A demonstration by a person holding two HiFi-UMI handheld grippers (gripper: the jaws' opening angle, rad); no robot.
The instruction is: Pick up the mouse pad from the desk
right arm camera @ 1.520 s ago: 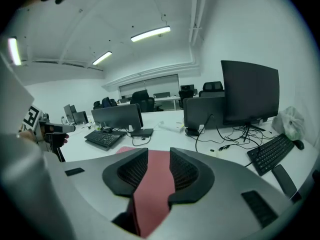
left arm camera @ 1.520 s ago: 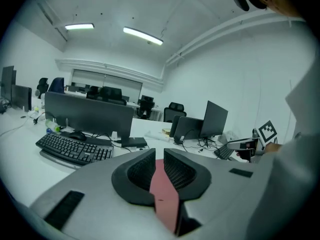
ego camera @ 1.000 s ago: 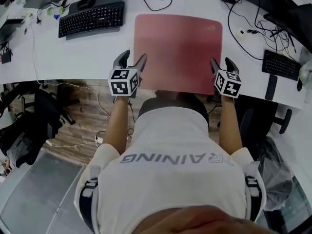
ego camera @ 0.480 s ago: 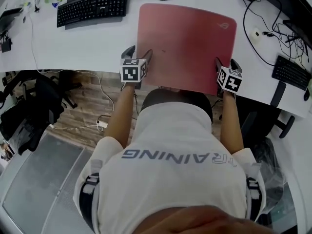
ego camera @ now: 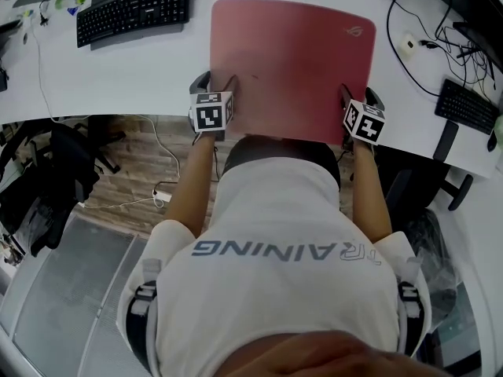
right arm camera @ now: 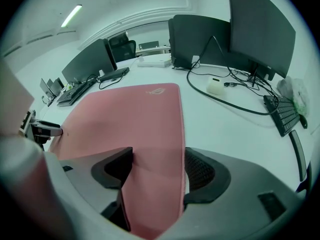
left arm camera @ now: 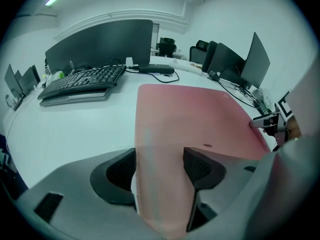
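Note:
A large pink mouse pad lies flat on the white desk. My left gripper is down at its near left corner, open, with the pad's left edge running between the jaws and neither pad pressing on it. My right gripper stands the same way at the near right corner, open, astride the pad's right edge. In the left gripper view the jaws frame the pink surface. The right gripper view shows its jaws over the pad.
A black keyboard lies far left of the pad. Black cables and a small white block lie to the right, with another keyboard and a dark flat device beyond. Monitors line the desk's back.
Both grippers have come down from above the pad's near corners to desk level. Each now straddles a side edge of the pad.

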